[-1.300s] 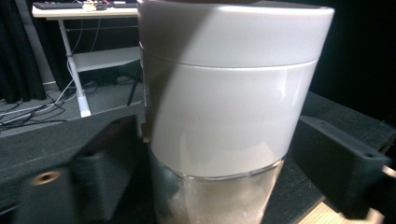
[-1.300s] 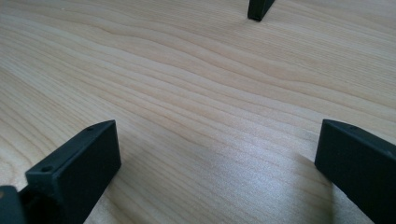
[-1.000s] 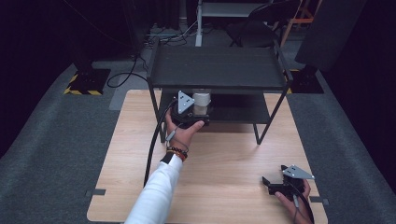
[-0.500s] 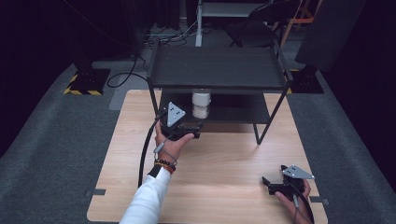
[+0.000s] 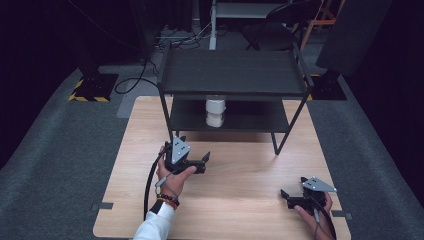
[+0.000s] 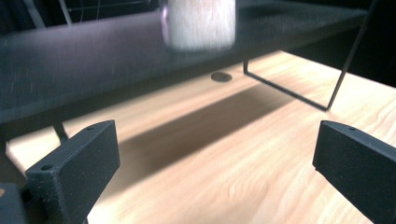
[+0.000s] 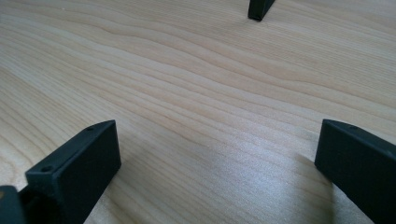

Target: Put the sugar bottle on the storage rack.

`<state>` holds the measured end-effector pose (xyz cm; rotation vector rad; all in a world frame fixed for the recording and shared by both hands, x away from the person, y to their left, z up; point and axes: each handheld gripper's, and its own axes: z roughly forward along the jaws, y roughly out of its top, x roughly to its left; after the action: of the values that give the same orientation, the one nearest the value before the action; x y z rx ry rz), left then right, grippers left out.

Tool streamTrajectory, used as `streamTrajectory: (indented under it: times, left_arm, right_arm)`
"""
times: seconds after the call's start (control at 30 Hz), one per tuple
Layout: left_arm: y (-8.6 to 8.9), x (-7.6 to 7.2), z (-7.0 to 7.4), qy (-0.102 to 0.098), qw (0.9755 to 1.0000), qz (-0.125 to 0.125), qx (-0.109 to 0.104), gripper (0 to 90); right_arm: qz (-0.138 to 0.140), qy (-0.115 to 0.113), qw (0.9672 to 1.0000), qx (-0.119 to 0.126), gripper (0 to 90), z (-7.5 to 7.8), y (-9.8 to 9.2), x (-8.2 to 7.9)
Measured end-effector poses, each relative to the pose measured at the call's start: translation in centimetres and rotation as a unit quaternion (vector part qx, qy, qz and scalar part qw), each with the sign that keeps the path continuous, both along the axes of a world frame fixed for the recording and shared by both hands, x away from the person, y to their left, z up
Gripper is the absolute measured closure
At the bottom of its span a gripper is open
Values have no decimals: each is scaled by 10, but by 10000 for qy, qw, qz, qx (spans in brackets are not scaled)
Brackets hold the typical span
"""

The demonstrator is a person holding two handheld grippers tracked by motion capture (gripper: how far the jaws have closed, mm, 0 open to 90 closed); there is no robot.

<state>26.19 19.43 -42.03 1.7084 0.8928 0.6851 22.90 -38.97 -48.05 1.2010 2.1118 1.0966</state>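
A white jar [image 5: 216, 112] stands upright on the lower shelf [image 5: 255, 119] of a black two-tier rack [image 5: 232, 72]. In the left gripper view the jar [image 6: 198, 23] is blurred at the top, well beyond the jaws. My left gripper [image 5: 204, 163] hovers over the wooden table [image 5: 240, 200] in front of the rack, open and empty, clear of the jar. My left gripper [image 6: 217, 154] has its jaws wide apart. My right gripper [image 5: 286, 198] sits low at the table's front right, open, with bare wood between its jaws [image 7: 219, 154].
The rack's thin legs [image 5: 286, 131] stand on the table's far half. One foot [image 7: 259, 9] lies ahead of the right gripper. A small dark round spot [image 6: 221, 77] marks the wood under the shelf. Grey carpet [image 5: 60, 150] surrounds the table.
My left gripper has drawn back from the jar on the lower shelf, toward the person and down over the table. The jar stays on the shelf. The right gripper has not moved.
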Motion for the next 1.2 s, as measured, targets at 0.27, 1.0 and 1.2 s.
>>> streamTrajectory:
  times: [0.27, 1.0, 1.2]
  left_arm:
    - [14, -19, -27, 220, 9992, -30, -344, 5]
    - [7, -43, -62, 1233, 9904, -280, 565, 12]
    - [-4, -38, -58, 1374, 9861, -290, 886, 10]
  right_arm:
    - [4, 1, 10000, 2, 1, 0, 0, 0]
    - [17, 0, 10000, -1, 1, 0, 0, 0]
    - [27, -2, 10000, -3, 1, 0, 0, 0]
